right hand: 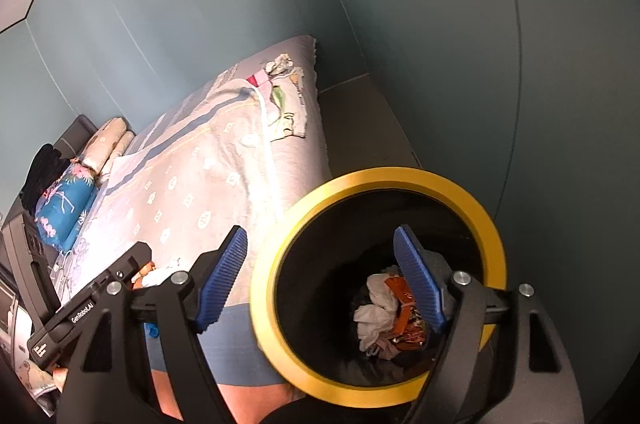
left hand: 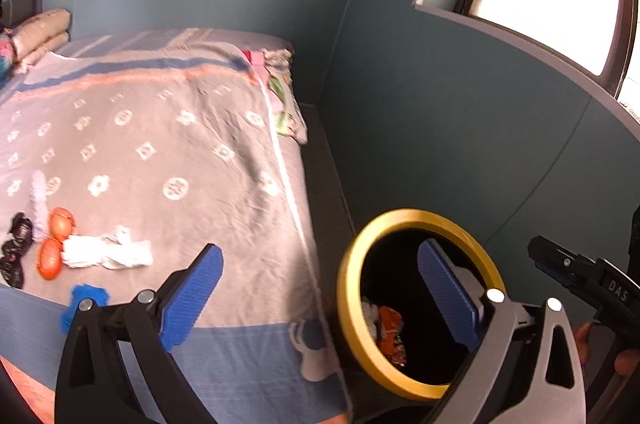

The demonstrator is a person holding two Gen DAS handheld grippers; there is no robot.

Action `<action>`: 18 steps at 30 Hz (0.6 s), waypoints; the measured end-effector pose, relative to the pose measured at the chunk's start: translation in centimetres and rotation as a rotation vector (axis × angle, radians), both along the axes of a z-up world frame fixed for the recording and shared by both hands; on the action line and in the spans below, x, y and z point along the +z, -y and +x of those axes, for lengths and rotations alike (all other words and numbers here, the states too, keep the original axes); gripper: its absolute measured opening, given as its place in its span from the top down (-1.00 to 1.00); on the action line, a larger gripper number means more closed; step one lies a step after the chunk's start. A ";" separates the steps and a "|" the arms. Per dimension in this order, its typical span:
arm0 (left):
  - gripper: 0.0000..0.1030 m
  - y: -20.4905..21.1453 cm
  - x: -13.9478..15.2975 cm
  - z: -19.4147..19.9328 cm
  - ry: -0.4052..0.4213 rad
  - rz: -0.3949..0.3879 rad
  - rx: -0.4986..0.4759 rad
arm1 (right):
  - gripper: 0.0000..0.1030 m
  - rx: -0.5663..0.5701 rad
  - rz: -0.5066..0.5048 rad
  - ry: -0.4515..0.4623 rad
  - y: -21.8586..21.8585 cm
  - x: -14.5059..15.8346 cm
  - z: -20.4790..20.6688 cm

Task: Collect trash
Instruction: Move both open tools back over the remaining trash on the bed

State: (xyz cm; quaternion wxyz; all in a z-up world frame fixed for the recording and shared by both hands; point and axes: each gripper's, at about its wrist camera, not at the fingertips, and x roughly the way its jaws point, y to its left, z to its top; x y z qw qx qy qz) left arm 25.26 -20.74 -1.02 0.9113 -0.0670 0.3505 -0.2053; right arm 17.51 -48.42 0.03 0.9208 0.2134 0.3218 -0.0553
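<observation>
Left wrist view, far left of the bedspread: black wrappers are lying at the edge, with a pale lilac wrapper just beside them. Two orange wrappers are sitting next to a crumpled white tissue, the tissue touching the lower orange one. A blue scrap is lying nearer the camera, partly behind the left gripper. That gripper is hanging with its jaws spread wide, nothing between the blue pads; one pad is over the bed, the other over the bin mouth.

Further right, the black bin with a yellow rim is standing on the floor against the bed's side. Inside it, white paper and an orange wrapper are resting near the bottom.

Right wrist view: the right gripper is hovering above the bin, jaws likewise wide apart and holding nothing, its right pad over the opening. Crumpled white tissue in the bin is lying against orange packaging. Folded clothing is lying at the bed's far corner.
</observation>
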 end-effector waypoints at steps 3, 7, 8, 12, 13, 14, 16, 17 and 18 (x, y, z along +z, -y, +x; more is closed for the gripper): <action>-0.84 -1.4 0.8 -0.2 0.024 0.006 0.025 | -0.48 0.019 -0.005 0.004 -0.6 0.4 0.0; -0.84 -3.6 1.6 -0.5 0.041 0.010 0.060 | -0.54 0.044 -0.008 0.012 -1.9 1.0 0.3; -0.84 -4.0 1.7 -0.5 0.044 0.010 0.067 | -0.55 0.053 -0.006 0.015 -2.3 1.1 0.4; -0.84 -6.1 2.5 -1.0 0.066 0.021 0.102 | -0.55 0.084 -0.015 0.030 -3.7 1.8 0.4; -0.84 -6.6 2.5 -1.0 0.070 0.023 0.107 | -0.55 0.094 -0.019 0.037 -4.2 2.1 0.4; -0.84 -7.0 2.6 -1.0 0.073 0.026 0.113 | -0.55 0.100 -0.022 0.040 -4.7 2.2 0.4; -0.84 -8.0 2.8 -1.2 0.081 0.035 0.129 | -0.55 0.123 -0.042 0.047 -5.8 2.8 0.4; -0.84 -8.5 2.9 -1.3 0.085 0.037 0.137 | -0.55 0.129 -0.048 0.051 -6.3 3.1 0.4; -0.84 -9.1 3.0 -1.3 0.088 0.038 0.147 | -0.56 0.143 -0.056 0.054 -7.0 3.4 0.5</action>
